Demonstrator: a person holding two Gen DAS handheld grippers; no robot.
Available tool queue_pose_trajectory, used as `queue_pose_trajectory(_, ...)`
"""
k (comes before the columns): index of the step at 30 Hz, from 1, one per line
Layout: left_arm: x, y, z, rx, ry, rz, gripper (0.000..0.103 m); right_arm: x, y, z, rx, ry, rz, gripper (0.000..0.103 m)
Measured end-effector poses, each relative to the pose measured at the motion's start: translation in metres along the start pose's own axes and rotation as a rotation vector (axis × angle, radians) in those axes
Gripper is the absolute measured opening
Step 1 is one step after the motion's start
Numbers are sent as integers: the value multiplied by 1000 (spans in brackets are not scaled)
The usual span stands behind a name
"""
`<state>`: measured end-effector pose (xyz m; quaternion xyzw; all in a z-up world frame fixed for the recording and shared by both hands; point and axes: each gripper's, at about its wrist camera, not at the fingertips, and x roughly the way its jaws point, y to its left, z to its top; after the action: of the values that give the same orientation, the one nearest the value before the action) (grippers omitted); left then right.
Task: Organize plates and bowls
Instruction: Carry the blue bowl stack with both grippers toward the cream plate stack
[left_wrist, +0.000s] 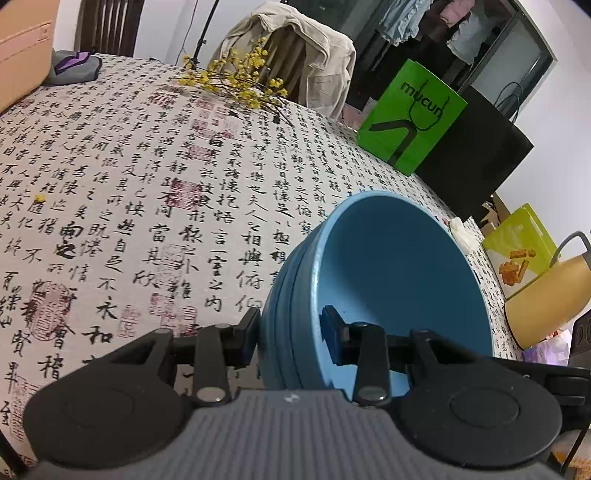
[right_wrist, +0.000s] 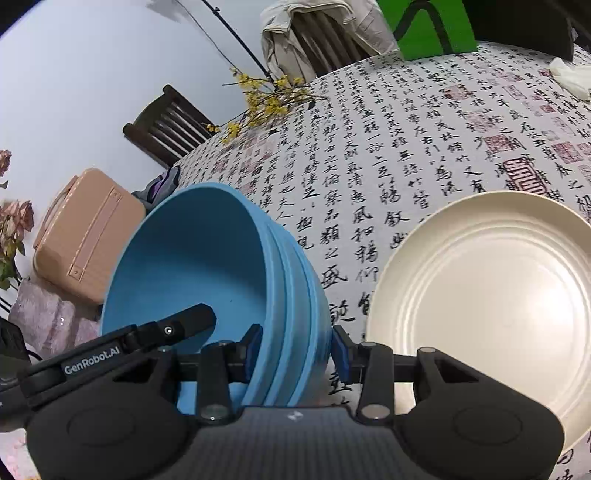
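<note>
Two tools grip one stack of blue bowls (left_wrist: 388, 280) from opposite sides, holding it tilted above the calligraphy-printed tabletop (left_wrist: 147, 184). Around it: a cream plate (right_wrist: 491, 295) lying flat just right of the stack in the right wrist view, yellow flower sprigs (left_wrist: 236, 79), a green paper bag (left_wrist: 410, 118), a jacket-draped chair (left_wrist: 295, 40) and a tan case (right_wrist: 85, 243) beyond the edge. The stack's lower edge is hidden behind each tool's body (the bowl count is hard to make out). Left tool (left_wrist: 291, 339): jaws narrowed, one finger outside the wall, one inside. Right tool (right_wrist: 295, 350): likewise clamped across the rim walls.
</note>
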<state>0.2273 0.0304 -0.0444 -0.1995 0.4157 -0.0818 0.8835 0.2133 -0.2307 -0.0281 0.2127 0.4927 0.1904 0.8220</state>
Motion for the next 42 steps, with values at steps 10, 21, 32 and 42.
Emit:
queue_pose_trajectory(10,14,-23,-2,31,17,-26,36,-15,-23,3,32,-26,-19,39)
queue_pose_trajectory(21,31,-56,-4,80,35,-57,36,-34,-52,6,75,-68,-48,39)
queue_pose_trajectory(32,50,-80,-10,111,70,-88,36,-46,-79,4,129,-95,-84,39)
queue_pose_trajectory(42,65,-102,-17,124,107,-120,36,-61,-104,3,164,-114,-114,39)
